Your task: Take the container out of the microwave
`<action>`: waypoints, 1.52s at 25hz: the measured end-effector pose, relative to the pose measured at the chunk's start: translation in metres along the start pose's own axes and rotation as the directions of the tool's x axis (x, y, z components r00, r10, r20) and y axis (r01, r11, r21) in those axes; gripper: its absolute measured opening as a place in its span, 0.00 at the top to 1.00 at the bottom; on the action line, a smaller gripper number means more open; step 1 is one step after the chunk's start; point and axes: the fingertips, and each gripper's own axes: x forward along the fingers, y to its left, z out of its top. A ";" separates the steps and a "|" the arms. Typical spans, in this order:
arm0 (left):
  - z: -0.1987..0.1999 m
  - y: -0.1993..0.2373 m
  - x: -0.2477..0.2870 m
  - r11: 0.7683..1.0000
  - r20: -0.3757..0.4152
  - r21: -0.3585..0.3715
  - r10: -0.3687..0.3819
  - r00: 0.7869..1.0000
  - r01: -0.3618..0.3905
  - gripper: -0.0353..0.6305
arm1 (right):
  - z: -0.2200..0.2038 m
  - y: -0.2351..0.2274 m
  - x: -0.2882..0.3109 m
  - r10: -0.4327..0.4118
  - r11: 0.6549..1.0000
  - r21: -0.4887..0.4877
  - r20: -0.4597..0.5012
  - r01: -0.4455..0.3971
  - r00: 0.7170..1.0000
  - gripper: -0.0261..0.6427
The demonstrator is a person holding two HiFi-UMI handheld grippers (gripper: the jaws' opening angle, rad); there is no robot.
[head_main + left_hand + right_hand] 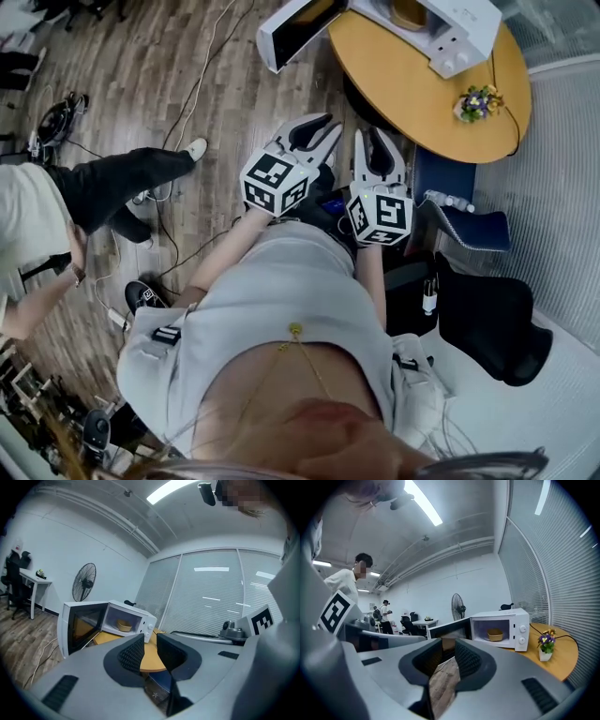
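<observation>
A white microwave (441,28) stands on a round wooden table (422,94) with its door (291,28) swung open. A tan bowl-like container (124,626) sits inside the microwave (133,618); it also shows as the container (495,634) in the right gripper view. Both grippers are held in front of the person's body, short of the table and pointing toward it. My left gripper (319,131) is open with nothing between its fingers, and so is my right gripper (378,142). The jaws of the left gripper (150,641) and right gripper (448,649) stand well apart from the microwave.
A small flower pot (478,101) stands on the table beside the microwave. A blue chair (469,225) and a black bag (492,323) are at the right. Another person (56,216) stands left on the wooden floor with cables. A standing fan (84,581) is behind.
</observation>
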 end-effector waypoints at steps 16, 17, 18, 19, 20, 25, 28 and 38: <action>0.039 0.030 0.094 1.000 -0.004 -0.004 -0.019 1.000 0.019 0.82 | 0.028 -0.065 0.071 0.009 1.000 0.021 -0.011 -0.008 1.000 0.82; 0.041 0.030 0.099 1.000 -0.005 -0.002 -0.018 1.000 0.018 0.82 | 0.029 -0.067 0.075 0.011 1.000 0.019 -0.013 -0.011 1.000 0.82; 0.043 0.031 0.102 1.000 -0.006 -0.001 -0.017 1.000 0.017 0.82 | 0.031 -0.069 0.078 0.014 1.000 0.018 -0.014 -0.014 1.000 0.82; 0.044 0.032 0.106 1.000 -0.006 0.001 -0.015 1.000 0.015 0.82 | 0.032 -0.072 0.080 0.017 1.000 0.018 -0.015 -0.017 1.000 0.82; 0.046 0.033 0.109 1.000 -0.007 0.001 -0.013 1.000 0.013 0.82 | 0.033 -0.075 0.083 0.019 1.000 0.019 -0.016 -0.019 1.000 0.82; 0.052 0.036 0.127 1.000 -0.006 -0.002 -0.007 1.000 0.007 0.82 | 0.038 -0.090 0.093 0.025 0.999 0.029 -0.012 -0.025 1.000 0.82; 0.055 0.036 0.138 1.000 -0.005 0.001 0.002 1.000 -0.002 0.82 | 0.043 -0.102 0.098 0.025 0.999 0.027 -0.003 -0.025 1.000 0.82; 0.063 0.031 0.181 1.000 -0.005 0.011 0.012 1.000 -0.012 0.82 | 0.054 -0.140 0.117 0.050 0.999 0.021 0.008 -0.050 0.999 0.82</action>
